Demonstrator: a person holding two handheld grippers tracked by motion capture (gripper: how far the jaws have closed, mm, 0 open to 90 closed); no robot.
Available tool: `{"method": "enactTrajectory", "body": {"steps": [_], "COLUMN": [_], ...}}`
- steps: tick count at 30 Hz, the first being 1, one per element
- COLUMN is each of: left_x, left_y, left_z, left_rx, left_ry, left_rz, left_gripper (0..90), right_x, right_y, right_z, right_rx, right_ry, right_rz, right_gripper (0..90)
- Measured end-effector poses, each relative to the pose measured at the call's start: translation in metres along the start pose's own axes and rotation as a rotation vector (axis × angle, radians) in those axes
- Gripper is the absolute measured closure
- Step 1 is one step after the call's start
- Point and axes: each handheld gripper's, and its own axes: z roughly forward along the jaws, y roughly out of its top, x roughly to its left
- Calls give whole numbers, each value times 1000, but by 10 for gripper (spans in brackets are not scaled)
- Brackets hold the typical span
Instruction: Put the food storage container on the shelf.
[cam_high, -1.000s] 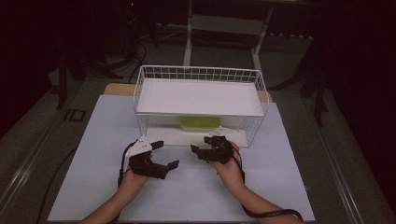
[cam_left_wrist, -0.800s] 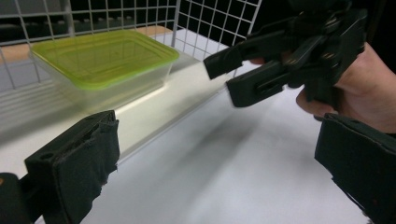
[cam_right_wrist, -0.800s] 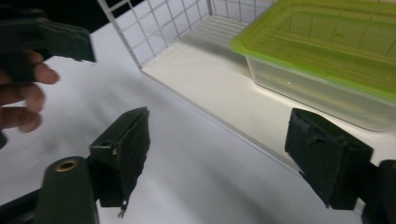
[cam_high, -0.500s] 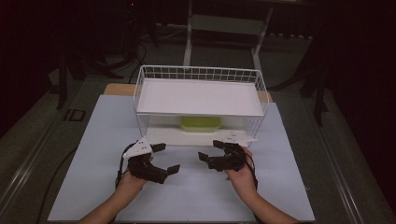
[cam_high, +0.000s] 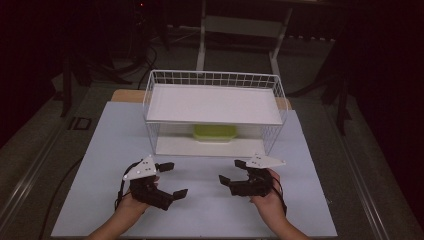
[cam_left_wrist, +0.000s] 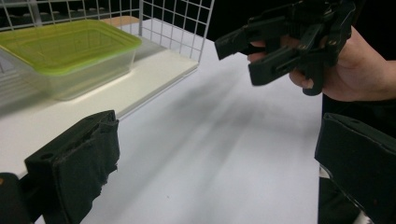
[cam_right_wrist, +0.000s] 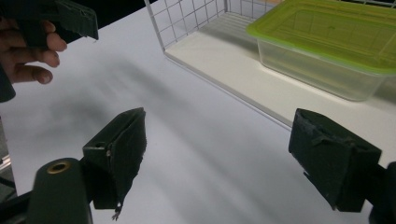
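Grippers idle in front of a wire shelf rack (cam_high: 215, 107) on a white table (cam_high: 100, 150): the left gripper (cam_high: 170, 178) and right gripper (cam_high: 231, 171) both hover with jaws spread wide and nothing between them, well apart from the green-lidded plastic box (cam_high: 215, 133). The box sits on the rack's lower shelf, under the white upper shelf, lid on, judged placed and let go. What remains, if anything, cannot be told. The upper shelf hides most of the box from above; the dark room beyond the table is hard to make out.
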Motion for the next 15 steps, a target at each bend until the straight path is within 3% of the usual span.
{"method": "enactTrajectory", "body": {"steps": [7, 9, 15], "left_x": [-3, -4, -5], "left_y": [-11, -15, -21], "left_z": [-3, -3, -2], "left_rx": [16, 15, 20], "left_ry": [-11, -13, -18], "left_rz": [8, 14, 31], "left_gripper": [5, 5, 5], "right_x": [0, 0, -2], "right_y": [-9, -16, -22], "right_z": [-7, -11, -16], "right_rx": [3, 10, 11], "right_ry": [7, -4, -14], "right_rz": [7, -22, -35], "right_gripper": [201, 201, 201]}}
